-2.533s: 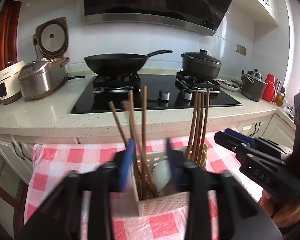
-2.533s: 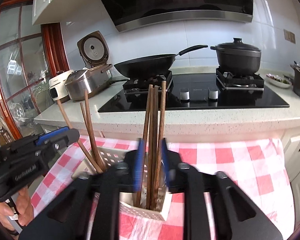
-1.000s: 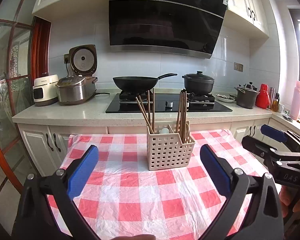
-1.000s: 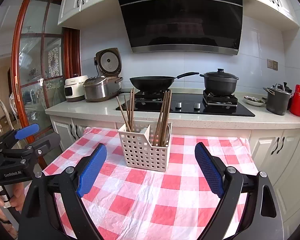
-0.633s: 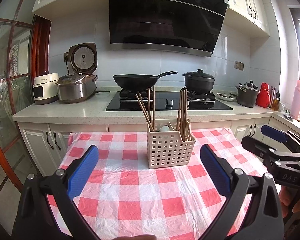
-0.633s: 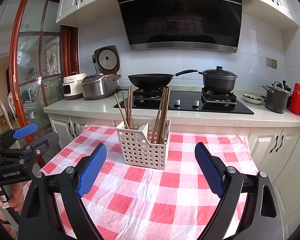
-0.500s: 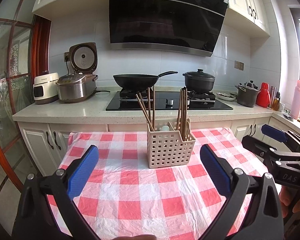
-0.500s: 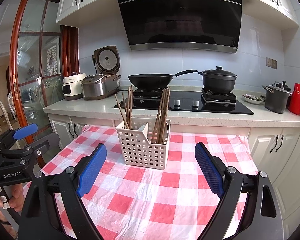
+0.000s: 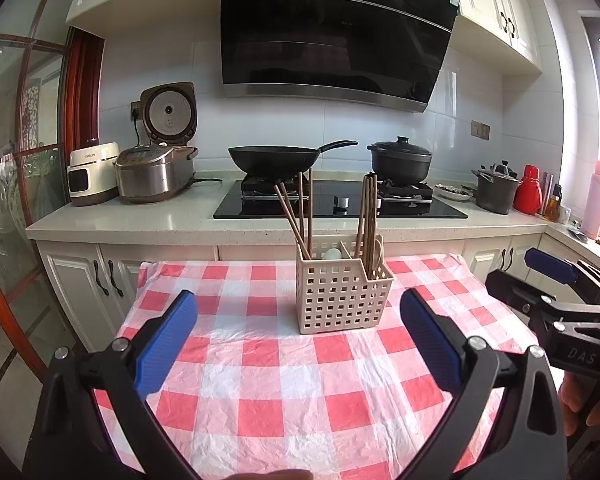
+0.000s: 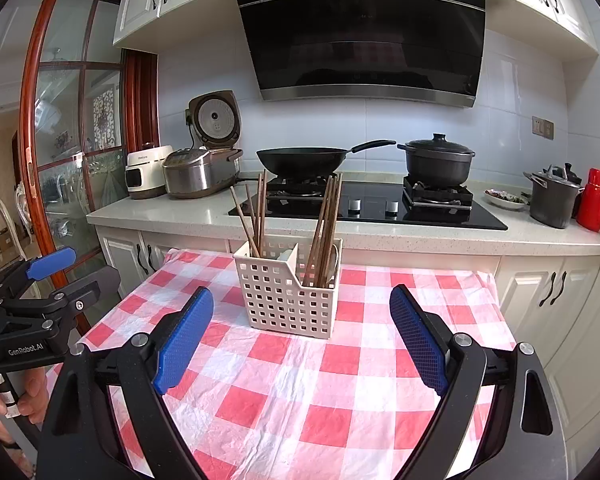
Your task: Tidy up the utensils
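Bare checked cloth (image 9: 284,364) all around lone utensil basket (image 9: 342,298).

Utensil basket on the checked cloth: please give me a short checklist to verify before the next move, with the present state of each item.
1. Utensil basket stands upright on the checked tablecloth: ok.
2. Left chopsticks rest in the left compartment: ok.
3. Right chopsticks rest in the right compartment: ok.
4. Left gripper open, nothing between its jaws: ok.
5. Right gripper open, nothing between its jaws: ok.
6. White utensil in the basket, which kind and which compartment: cannot tell.
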The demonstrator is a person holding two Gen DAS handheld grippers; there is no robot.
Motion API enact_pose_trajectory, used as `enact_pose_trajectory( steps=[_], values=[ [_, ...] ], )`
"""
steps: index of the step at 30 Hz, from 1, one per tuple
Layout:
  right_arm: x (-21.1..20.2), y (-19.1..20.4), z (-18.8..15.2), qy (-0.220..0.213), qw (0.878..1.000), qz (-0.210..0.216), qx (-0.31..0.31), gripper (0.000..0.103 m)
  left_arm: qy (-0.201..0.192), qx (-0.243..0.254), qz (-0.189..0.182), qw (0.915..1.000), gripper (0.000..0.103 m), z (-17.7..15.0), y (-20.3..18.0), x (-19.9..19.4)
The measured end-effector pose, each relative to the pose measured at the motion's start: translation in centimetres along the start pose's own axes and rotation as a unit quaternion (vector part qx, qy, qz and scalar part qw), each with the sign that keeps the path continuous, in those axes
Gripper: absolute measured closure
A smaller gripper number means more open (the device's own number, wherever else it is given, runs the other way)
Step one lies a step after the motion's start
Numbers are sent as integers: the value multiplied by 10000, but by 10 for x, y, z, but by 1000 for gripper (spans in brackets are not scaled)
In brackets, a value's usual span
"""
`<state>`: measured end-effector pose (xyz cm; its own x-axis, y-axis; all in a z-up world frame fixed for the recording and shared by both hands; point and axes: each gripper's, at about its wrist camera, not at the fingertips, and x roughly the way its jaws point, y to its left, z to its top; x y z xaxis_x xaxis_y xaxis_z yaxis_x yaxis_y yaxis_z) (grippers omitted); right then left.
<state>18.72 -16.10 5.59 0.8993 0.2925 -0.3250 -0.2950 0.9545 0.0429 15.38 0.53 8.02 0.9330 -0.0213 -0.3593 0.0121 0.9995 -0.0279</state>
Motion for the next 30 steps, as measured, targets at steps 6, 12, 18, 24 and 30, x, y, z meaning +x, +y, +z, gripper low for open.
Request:
enact_pose_trajectory(
  steps=[6, 12, 18, 24, 30],
  values=[
    [1, 0, 0, 15, 10000, 0, 1, 18, 26, -22, 10, 10000, 5, -1, 1, 1],
    [1, 0, 0, 11, 10000, 10, -3, 18, 29, -17, 11, 10000, 5, -2, 1, 2],
    [2, 1, -1, 19, 10000, 9, -18, 18, 28, -11, 20, 10000, 5, -2, 1, 1],
    [2, 1, -1, 12, 10000, 5, -19, 18, 28, -20, 30, 10000, 5, -3, 2, 1],
    [2, 1, -2, 7, 10000, 7, -18, 18, 26, -9, 30, 10000, 5, -3, 2, 1]
  ],
)
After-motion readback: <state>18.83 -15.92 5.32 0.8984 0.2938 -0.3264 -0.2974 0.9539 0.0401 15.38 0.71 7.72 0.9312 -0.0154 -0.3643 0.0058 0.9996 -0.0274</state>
